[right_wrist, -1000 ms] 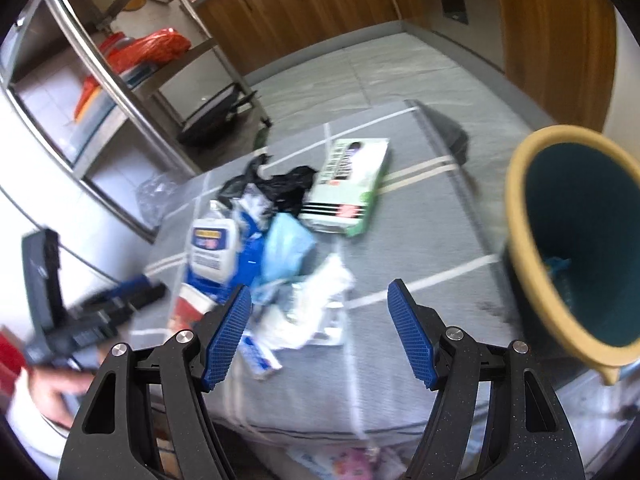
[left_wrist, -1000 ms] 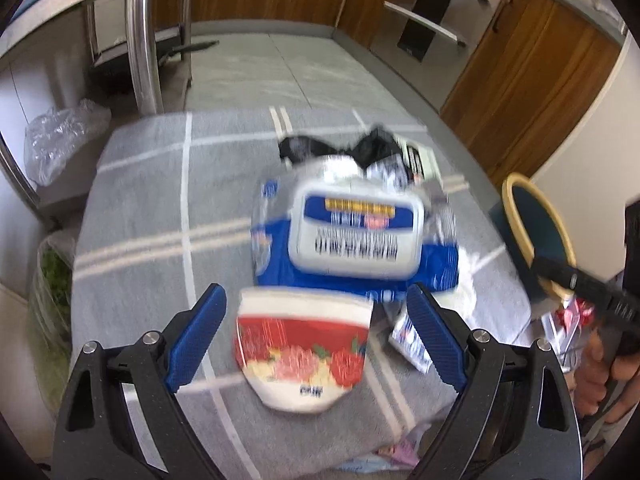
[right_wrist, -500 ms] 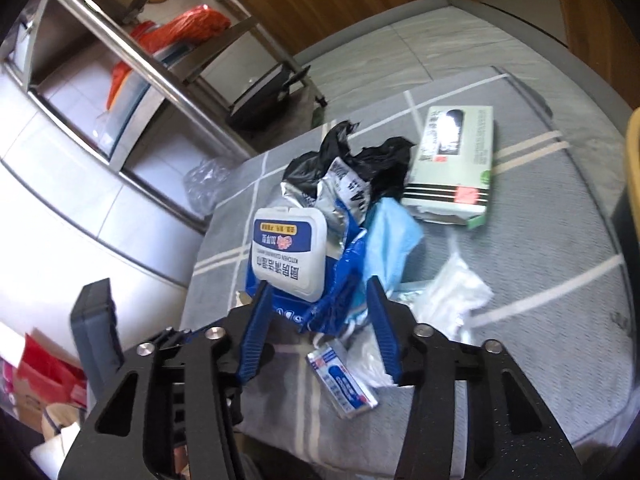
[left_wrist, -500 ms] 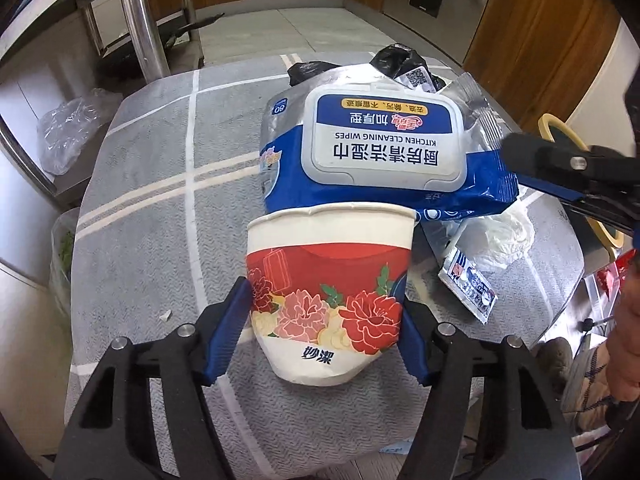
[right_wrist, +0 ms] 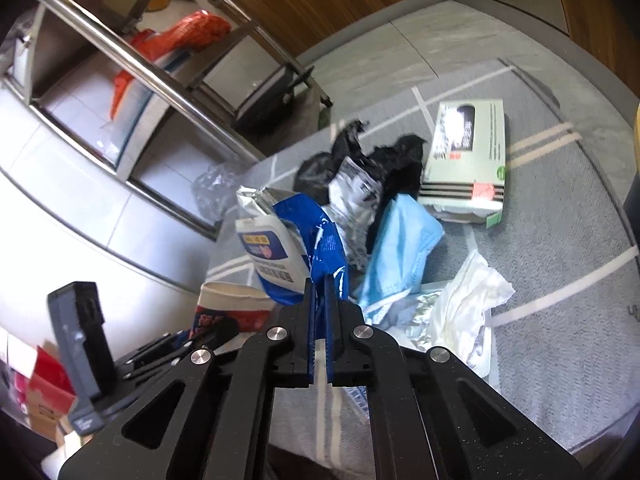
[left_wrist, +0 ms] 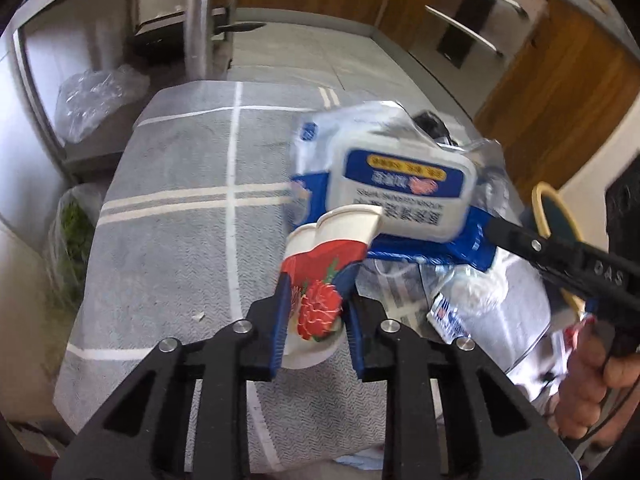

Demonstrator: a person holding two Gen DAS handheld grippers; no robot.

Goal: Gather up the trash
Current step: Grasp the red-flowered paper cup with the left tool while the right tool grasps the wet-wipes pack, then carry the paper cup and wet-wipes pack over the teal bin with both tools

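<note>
A red and white paper cup (left_wrist: 320, 256) with a flower print lies on the grey tablecloth (left_wrist: 172, 248). My left gripper (left_wrist: 316, 280) is closing on it, and its blue pads squeeze the cup's sides so that the cup is crushed narrow. Behind the cup a blue and white wipes pack (left_wrist: 400, 184) tilts up off the cloth. My right gripper (right_wrist: 318, 284) is shut on the pack's blue film edge (right_wrist: 320, 240). In the right wrist view the cup (right_wrist: 232, 304) shows at the lower left.
A teal bin with a yellow rim (left_wrist: 556, 216) stands past the table's right side. A green and white box (right_wrist: 468, 160), a black bag (right_wrist: 400, 160), a blue face mask (right_wrist: 404, 240), white tissue (right_wrist: 472, 300) and a small sachet (left_wrist: 448, 312) lie on the cloth. A steel rack (right_wrist: 140, 68) stands behind.
My left jaws closed from wide apart onto the cup and crushed it. My right gripper swung left to the wipes pack and shut on its edge, and the pack tilted up.
</note>
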